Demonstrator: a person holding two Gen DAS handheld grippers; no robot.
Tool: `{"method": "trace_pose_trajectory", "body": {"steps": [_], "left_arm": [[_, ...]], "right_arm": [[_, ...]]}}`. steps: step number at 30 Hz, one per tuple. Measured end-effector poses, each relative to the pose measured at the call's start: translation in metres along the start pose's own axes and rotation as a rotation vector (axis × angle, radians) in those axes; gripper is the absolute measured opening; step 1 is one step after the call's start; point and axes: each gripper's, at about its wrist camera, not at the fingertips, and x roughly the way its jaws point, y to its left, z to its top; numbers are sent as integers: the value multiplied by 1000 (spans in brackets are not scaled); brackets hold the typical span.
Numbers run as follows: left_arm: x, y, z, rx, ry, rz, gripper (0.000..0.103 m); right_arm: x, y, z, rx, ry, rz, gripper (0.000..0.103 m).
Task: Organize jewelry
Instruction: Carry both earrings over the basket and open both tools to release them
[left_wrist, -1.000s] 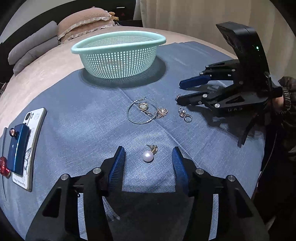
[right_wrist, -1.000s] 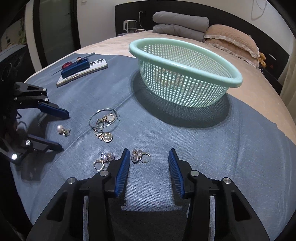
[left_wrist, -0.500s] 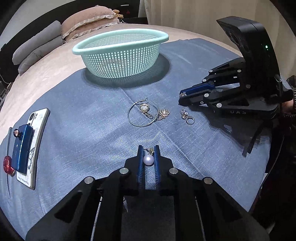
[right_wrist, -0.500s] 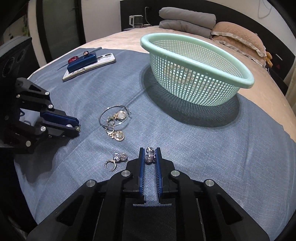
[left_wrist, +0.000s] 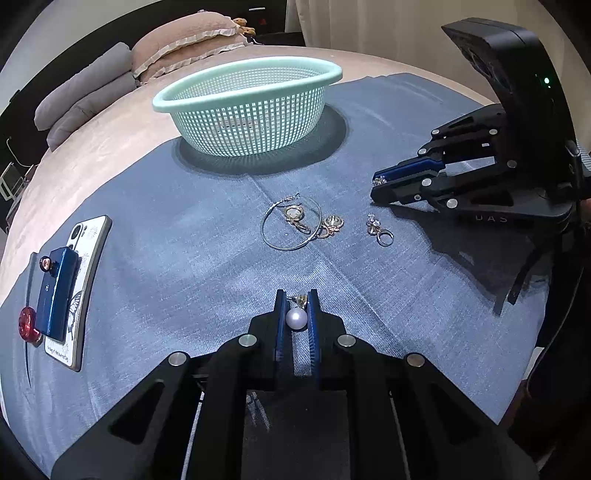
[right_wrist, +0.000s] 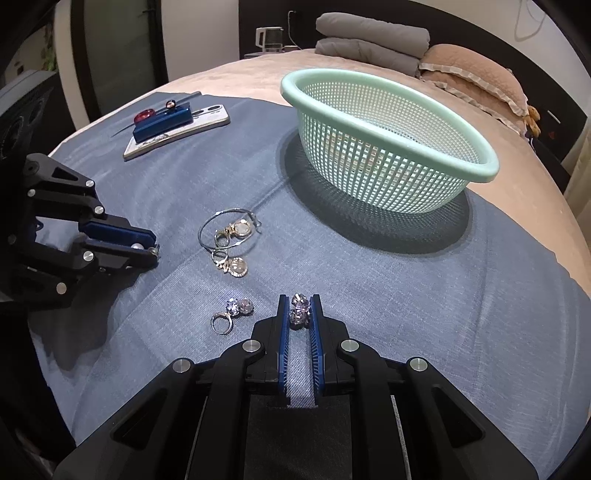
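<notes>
so far the basket (left_wrist: 243, 96) at 12 o'clock looked empty; the left hand-held gripper (left_wrist: 296, 317) was closed on a pearl earring (left_wrist: 296, 318), the right hand-held gripper (right_wrist: 299, 314) on a crystal earring (right_wrist: 298, 312), and four pieces (right_wrist: 229, 240) were left on the cloth.

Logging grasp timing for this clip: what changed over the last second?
Both grippers closed: the left gripper took hold of the pearl earring, the right gripper the crystal earring. The basket, hoop, gold charms and other crystal earring stayed put.
</notes>
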Motion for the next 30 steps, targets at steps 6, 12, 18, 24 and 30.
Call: {"method": "trace_pose_trajectory", "body": {"steps": [6,12,18,24,30], "left_arm": [[-3,11,14,-39,-5,-1,11],[-25,30,28,-92,-49,13,11],[-38,53,43,-141,-67,26,11],[-47,67,56,-158,-75,55,11],[-54,80,78,-176,-100,80,12]], "right_arm": [[-20,-18,4,53,-28,-32,10],[-43,-40,10,112,-76,-30,10],[-63,-61,17,174,-97,-51,10],[-82,-82,29,250,-149,-55,10],[-88,-94,45,288,-181,-55,10]]}}
